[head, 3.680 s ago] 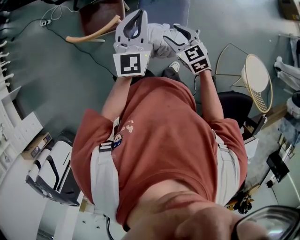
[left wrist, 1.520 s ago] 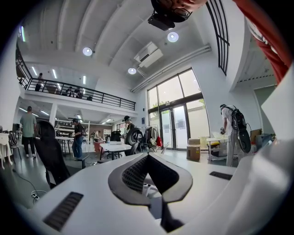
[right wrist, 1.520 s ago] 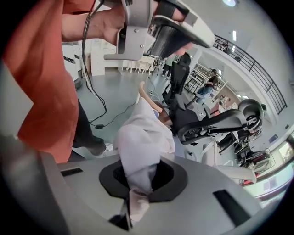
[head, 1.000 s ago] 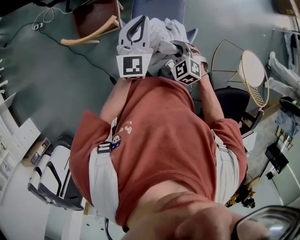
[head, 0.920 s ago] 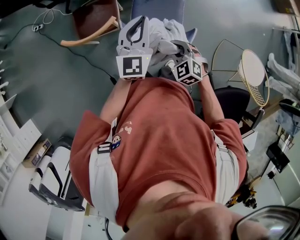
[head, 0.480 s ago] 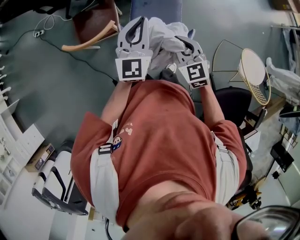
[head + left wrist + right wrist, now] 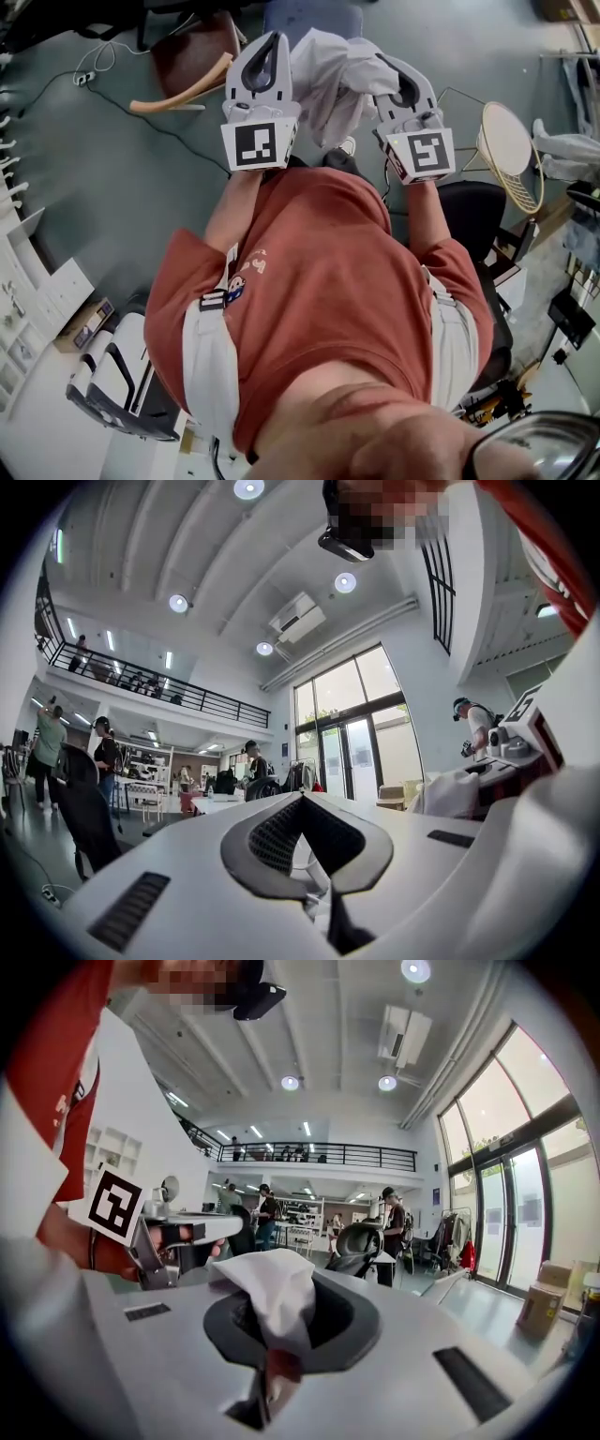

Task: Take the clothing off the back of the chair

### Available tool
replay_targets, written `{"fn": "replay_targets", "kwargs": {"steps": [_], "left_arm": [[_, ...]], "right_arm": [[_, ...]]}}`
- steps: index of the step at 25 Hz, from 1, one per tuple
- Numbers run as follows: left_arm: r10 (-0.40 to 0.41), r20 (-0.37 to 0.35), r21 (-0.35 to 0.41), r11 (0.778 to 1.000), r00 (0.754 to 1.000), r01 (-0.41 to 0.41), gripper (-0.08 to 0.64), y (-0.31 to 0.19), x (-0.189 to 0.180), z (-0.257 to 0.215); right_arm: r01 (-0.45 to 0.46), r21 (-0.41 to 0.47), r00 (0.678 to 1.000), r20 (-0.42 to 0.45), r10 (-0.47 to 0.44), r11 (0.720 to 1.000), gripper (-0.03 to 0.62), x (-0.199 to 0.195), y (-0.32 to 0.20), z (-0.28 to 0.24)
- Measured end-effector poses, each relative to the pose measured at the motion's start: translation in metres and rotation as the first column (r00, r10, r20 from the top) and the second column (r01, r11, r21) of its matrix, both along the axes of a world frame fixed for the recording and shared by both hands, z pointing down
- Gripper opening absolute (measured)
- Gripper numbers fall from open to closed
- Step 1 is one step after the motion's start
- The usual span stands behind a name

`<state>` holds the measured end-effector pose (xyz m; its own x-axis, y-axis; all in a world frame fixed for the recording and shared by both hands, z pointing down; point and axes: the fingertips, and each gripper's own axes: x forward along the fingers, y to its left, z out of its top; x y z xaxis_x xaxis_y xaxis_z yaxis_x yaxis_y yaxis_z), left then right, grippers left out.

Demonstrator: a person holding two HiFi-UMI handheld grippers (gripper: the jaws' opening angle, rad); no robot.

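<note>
One garment: the white clothing point(image 7: 330, 80) is hanging bunched in the upper middle of the head view, stretched between the two tongs.
Right side: the right gripper point(image 7: 386, 61) is holding the garment's right edge. Its jaws are clamping a fold of the white fabric, which is bulging out through the opening between them in the right gripper view.
Left side: the left gripper point(image 7: 276, 37) is sitting at the garment's left edge. Its jaws are pressing together, with pale folds of fabric showing in the opening between them, so it appears to be pinching the cloth too.
Behind the garment: a blue chair point(image 7: 314, 13) is peeking in at the top edge of the frame, just above the cloth; whether the two are touching cannot be told.
Centre: a person in a red shirt point(image 7: 319, 300) is filling the middle of the frame, with both arms reaching toward the top.
Upper left: a wooden chair point(image 7: 187, 47) is standing on the grey-green floor point(image 7: 112, 178).
Right edge: a wire chair point(image 7: 511, 155) with a round pale seat is standing above a black office chair point(image 7: 469, 211).
</note>
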<state>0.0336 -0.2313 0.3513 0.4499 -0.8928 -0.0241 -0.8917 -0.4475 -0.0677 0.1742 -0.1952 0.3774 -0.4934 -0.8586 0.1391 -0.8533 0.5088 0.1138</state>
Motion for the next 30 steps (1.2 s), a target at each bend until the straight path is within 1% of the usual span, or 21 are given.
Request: {"fn": "replay_targets", "kwargs": {"steps": [3, 5, 8, 10, 11, 12, 14, 18, 20, 22, 24, 28, 30], "left_arm": [[-0.005, -0.009, 0.039, 0.999, 1.0, 0.005, 0.014, -0.001, -0.001, -0.02], [-0.007, -0.028, 0.073, 0.997, 1.0, 0.01, 0.014, -0.002, -0.002, -0.035], [-0.013, -0.052, 0.107, 0.994, 0.999, 0.019, 0.014, -0.003, -0.003, -0.055], [-0.016, -0.098, 0.131, 0.991, 0.995, 0.029, 0.014, -0.005, -0.002, -0.071], [-0.016, -0.105, 0.135, 0.99, 0.994, 0.03, 0.014, -0.006, -0.002, -0.076], [-0.014, -0.096, 0.133, 0.991, 0.995, 0.026, 0.014, -0.005, -0.001, -0.079], [-0.011, -0.075, 0.134, 0.991, 0.997, 0.021, 0.014, -0.006, -0.002, -0.086], [-0.02, -0.098, 0.158, 0.987, 0.995, 0.035, 0.014, -0.008, -0.005, -0.109], [-0.024, -0.079, 0.157, 0.987, 0.997, 0.036, 0.014, -0.007, -0.007, -0.117], [-0.033, -0.089, 0.175, 0.983, 0.995, 0.049, 0.014, -0.006, -0.009, -0.129], [-0.042, -0.095, 0.196, 0.979, 0.995, 0.06, 0.014, -0.006, -0.01, -0.139], [-0.046, -0.093, 0.211, 0.975, 0.995, 0.065, 0.014, -0.008, -0.011, -0.147], [-0.049, -0.095, 0.21, 0.975, 0.994, 0.068, 0.014, -0.01, -0.013, -0.146]], "right_arm": [[-0.028, 0.066, 0.999, 0.035, 0.026, 0.997, 0.038, 0.01, -0.003, -0.032], [-0.052, 0.109, 0.997, 0.06, 0.046, 0.993, 0.038, 0.016, -0.005, -0.054], [-0.083, 0.171, 0.995, 0.074, 0.071, 0.982, 0.038, 0.025, -0.006, -0.083], [-0.108, 0.204, 0.992, 0.088, 0.091, 0.973, 0.038, 0.034, -0.008, -0.101], [-0.124, 0.218, 0.99, 0.099, 0.104, 0.968, 0.038, 0.039, -0.009, -0.11], [-0.143, 0.232, 0.986, 0.112, 0.12, 0.962, 0.038, 0.044, -0.009, -0.119], [-0.187, 0.261, 0.978, 0.139, 0.155, 0.947, 0.038, 0.054, -0.009, -0.138], [-0.28, 0.324, 0.956, 0.18, 0.232, 0.904, 0.038, 0.072, -0.006, -0.175], [-0.329, 0.347, 0.942, 0.187, 0.279, 0.878, 0.038, 0.08, -0.001, -0.189], [-0.373, 0.369, 0.927, 0.188, 0.324, 0.852, 0.038, 0.089, 0.004, -0.2], [-0.403, 0.385, 0.915, 0.191, 0.355, 0.83, 0.038, 0.097, 0.006, -0.206], [-0.44, 0.393, 0.898, 0.196, 0.394, 0.808, 0.038, 0.109, 0.008, -0.209], [-0.451, 0.39, 0.893, 0.192, 0.408, 0.803, 0.038, 0.113, 0.006, -0.207]]}}
